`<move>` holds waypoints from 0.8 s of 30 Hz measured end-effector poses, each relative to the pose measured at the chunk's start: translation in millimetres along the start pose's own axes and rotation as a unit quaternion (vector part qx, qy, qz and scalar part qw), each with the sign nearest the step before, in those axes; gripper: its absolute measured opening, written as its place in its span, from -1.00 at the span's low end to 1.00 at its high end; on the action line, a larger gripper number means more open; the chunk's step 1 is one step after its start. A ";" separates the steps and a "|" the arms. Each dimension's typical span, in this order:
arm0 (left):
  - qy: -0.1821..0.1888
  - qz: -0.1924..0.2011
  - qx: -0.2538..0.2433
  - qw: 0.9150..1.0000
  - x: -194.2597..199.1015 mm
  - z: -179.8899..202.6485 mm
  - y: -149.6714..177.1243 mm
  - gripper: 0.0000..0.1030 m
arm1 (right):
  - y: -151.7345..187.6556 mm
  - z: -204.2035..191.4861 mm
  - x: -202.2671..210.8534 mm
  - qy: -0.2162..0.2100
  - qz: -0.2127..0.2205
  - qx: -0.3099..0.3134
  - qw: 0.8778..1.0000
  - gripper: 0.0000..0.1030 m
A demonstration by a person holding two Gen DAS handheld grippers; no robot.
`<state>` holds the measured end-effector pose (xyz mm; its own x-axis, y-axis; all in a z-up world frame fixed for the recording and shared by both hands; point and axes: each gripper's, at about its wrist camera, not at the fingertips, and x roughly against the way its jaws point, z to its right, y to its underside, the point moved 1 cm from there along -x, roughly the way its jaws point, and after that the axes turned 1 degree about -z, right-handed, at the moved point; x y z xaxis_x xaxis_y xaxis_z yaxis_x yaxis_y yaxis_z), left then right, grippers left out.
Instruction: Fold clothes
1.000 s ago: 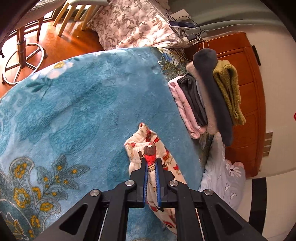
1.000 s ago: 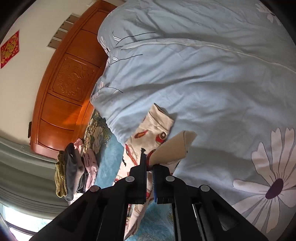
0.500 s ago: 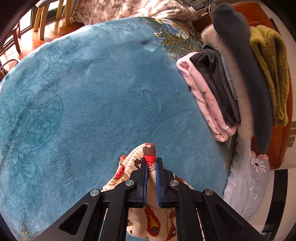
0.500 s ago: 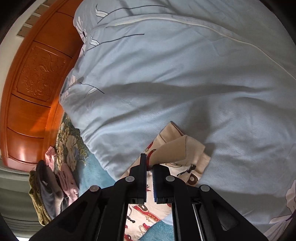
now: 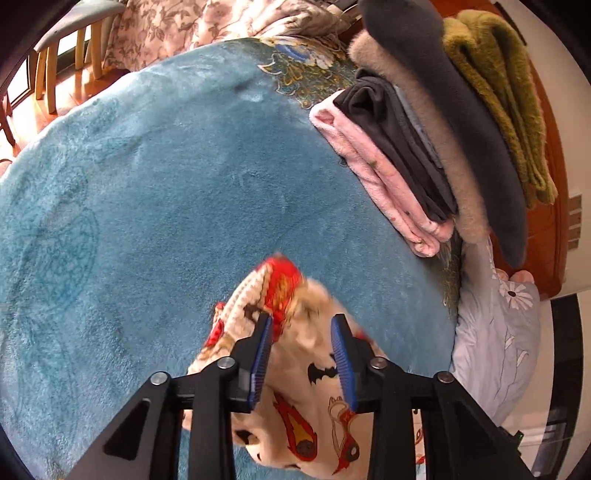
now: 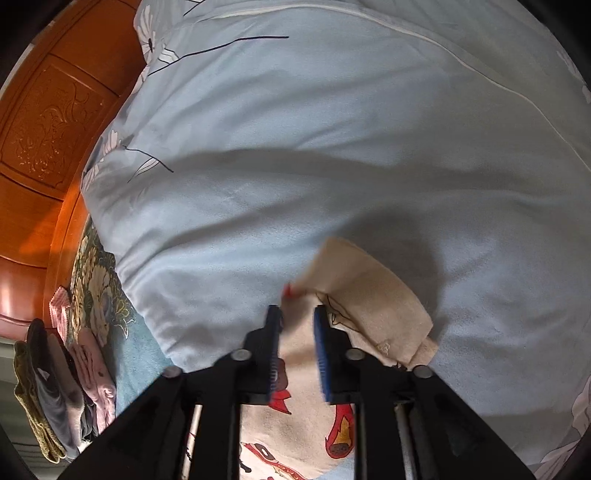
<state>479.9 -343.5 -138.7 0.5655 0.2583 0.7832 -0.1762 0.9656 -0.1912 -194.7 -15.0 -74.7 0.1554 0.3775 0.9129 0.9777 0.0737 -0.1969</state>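
A cream garment with red car prints [image 5: 306, 354] lies on the teal plush blanket [image 5: 166, 192], its red-cuffed end just ahead of my left gripper [image 5: 301, 325], which is open above it. In the right wrist view the same garment [image 6: 369, 295] lies with a folded-over flap on the pale blue quilt [image 6: 332, 129]. My right gripper [image 6: 297, 314] is open just over it, holding nothing.
A stack of folded clothes [image 5: 424, 140], pink, dark grey, beige and olive, sits at the blanket's far right, also in the right wrist view [image 6: 62, 387]. A wooden headboard [image 6: 44, 129] stands behind. A floral pillow [image 5: 207, 26] and wooden chair [image 5: 74, 48] are beyond the bed.
Both grippers have opened and let go of the printed garment, which now lies on the bed. Both moved forward and lower toward the bedding.
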 end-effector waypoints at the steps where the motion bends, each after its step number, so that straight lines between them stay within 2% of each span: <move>1: -0.006 0.000 -0.015 1.000 6.2 1.5 6.6 -0.08 | 1.1 -2.5 3.8 -0.003 0.005 0.008 1.000 -0.12; 4: -0.042 -0.001 -0.039 0.998 22.0 -6.5 26.7 -0.06 | 6.8 -3.2 20.9 -0.001 0.019 0.050 0.999 -0.12; 6: -0.053 -0.001 -0.020 0.998 28.2 -20.5 34.5 -0.06 | 11.6 6.8 31.2 0.006 0.025 0.073 0.997 -0.11; 8: -0.046 -0.002 0.016 0.999 30.9 -35.2 39.1 -0.06 | 19.3 26.5 34.8 0.024 0.025 0.077 0.996 -0.11; 9: -0.043 -0.003 0.035 0.998 31.1 -41.4 41.2 -0.06 | 22.5 38.5 32.8 0.033 0.020 0.065 0.997 -0.11; 12: -0.025 -0.018 0.063 0.998 25.2 -49.4 45.5 -0.05 | 29.4 78.2 22.1 0.011 0.000 -0.010 1.000 -0.11; 14: -0.011 -0.026 0.068 0.997 20.2 -48.2 45.5 -0.05 | 31.9 97.0 11.6 -0.032 -0.014 -0.071 0.997 -0.11; 16: -0.006 -0.024 0.077 0.997 15.4 -47.6 45.0 -0.03 | 32.2 106.5 3.2 -0.052 -0.013 -0.107 0.993 -0.11; 18: 0.006 -0.019 0.091 0.996 11.0 -48.0 44.7 -0.01 | 30.6 108.8 -3.8 -0.066 -0.009 -0.123 0.990 -0.11; 20: 0.012 -0.013 0.101 0.995 8.7 -47.0 44.8 0.03 | 28.8 107.5 -9.4 -0.079 -0.007 -0.131 0.988 0.09; 24: 0.009 -0.003 0.103 0.995 4.4 -41.3 43.2 0.05 | 26.7 97.2 -13.3 -0.101 -0.011 -0.112 0.989 0.10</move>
<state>508.1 -299.4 -168.0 0.5819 0.2545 0.7724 -0.3333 0.9410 -0.0590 -184.4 71.7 -126.8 0.1250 0.5561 0.8216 0.9908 -0.1134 -0.0740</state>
